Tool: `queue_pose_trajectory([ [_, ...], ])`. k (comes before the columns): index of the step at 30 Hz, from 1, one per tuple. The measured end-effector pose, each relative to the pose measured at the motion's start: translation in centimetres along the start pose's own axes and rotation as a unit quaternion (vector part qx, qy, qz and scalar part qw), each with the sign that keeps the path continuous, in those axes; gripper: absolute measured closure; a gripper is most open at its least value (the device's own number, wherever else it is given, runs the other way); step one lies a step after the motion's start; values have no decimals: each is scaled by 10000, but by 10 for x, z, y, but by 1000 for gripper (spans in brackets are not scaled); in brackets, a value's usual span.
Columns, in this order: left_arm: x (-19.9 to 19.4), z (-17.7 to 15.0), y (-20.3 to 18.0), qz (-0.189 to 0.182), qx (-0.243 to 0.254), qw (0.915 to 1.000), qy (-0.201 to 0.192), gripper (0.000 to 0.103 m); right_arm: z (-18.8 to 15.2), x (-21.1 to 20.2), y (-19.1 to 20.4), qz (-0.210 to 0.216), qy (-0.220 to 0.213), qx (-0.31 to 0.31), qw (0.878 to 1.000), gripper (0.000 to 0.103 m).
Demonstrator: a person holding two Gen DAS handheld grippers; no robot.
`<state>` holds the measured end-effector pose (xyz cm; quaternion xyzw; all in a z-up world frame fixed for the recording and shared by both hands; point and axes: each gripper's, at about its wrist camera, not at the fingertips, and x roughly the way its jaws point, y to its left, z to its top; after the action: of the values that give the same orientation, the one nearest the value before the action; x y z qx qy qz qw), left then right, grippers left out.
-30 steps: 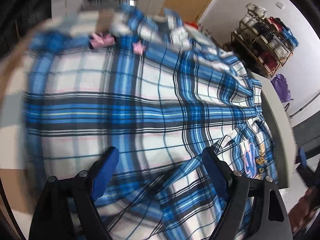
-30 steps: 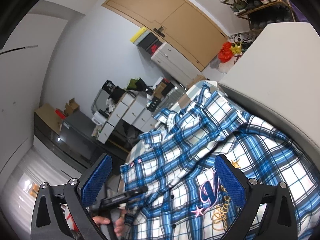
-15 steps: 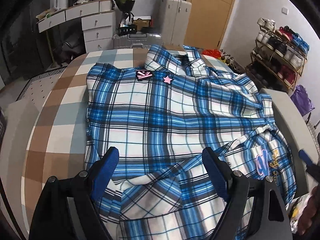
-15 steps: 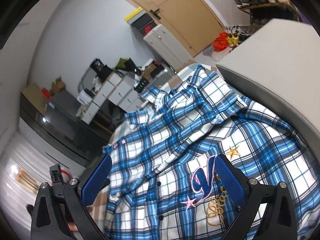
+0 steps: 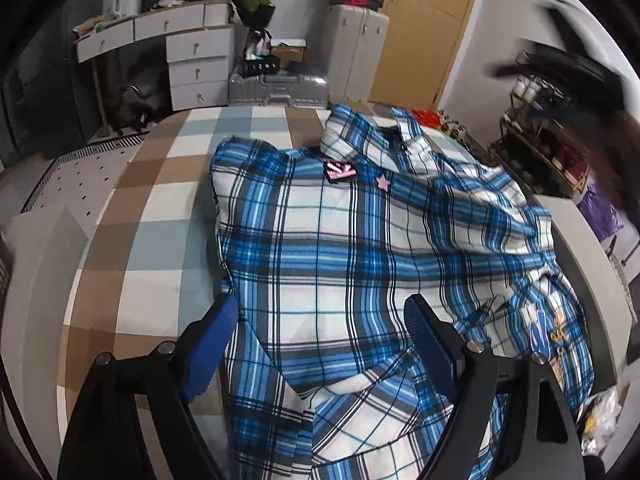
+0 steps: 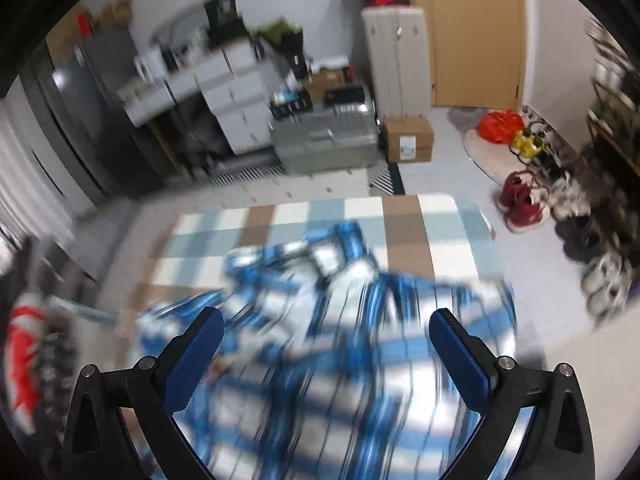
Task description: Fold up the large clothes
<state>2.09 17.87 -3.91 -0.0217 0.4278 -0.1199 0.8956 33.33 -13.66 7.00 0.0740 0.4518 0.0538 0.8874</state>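
Early stage, judging by the layout: no clean fold showing yet.

Nearest, left wrist view: left gripper (image 5: 320,330) hovering over the near part of the shirt (image 5: 360,264), jaws standing wide, nothing between the pads, not touching cloth as far as visible. Right wrist view: right gripper (image 6: 326,344) also hanging above the shirt (image 6: 360,360), jaws spread wide, holding nothing; heavy motion blur there, so cloth detail unreadable.

Lying spread but rumpled across the checked surface (image 5: 168,200), which looks more like a padded bed or mat than a tabletop; can't tell which. Near hem bunching and overlapping itself, one loose flap doubling over at the bottom edge. Right side sagging toward the grey edge (image 5: 580,248), embroidered lettering (image 5: 554,332) showing there. Further up, pink patch (image 5: 339,170) and pink star (image 5: 384,181) sitting on the chest panel, collar (image 5: 384,136) crumpled at the far end.

Remaining, as a judgement: flattening the body, squaring the hem, bringing sleeves in, then folding lengthwise and crosswise. Basically all of it.

Beyond the shirt: silver case (image 5: 278,88) on the floor, drawers (image 5: 196,64) behind it, shoe rack (image 5: 548,140) off to the right. Blurred dark shape at upper right of the left view, probably the other gripper or arm, not certain.
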Motion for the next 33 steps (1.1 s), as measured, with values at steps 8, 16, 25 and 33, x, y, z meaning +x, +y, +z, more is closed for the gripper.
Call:
queue_pose_trajectory([
  [8,19,-14,-9,134,780,9965,285,21,71,179,-22,-684,1108,-172,9913,6],
  [16,33,-15,-3,-26,780,9950,625,21,42,198,-26,-274,1699,-318,9846,75],
  [25,16,-18,-10,-8,702,9969,359,21,-43,99,-9,-483,466,-1621,9845,97],
  [33,24,-18,-3,48,585,9971,480,21,-105,85,14,-149,889,-2411,9663,90],
])
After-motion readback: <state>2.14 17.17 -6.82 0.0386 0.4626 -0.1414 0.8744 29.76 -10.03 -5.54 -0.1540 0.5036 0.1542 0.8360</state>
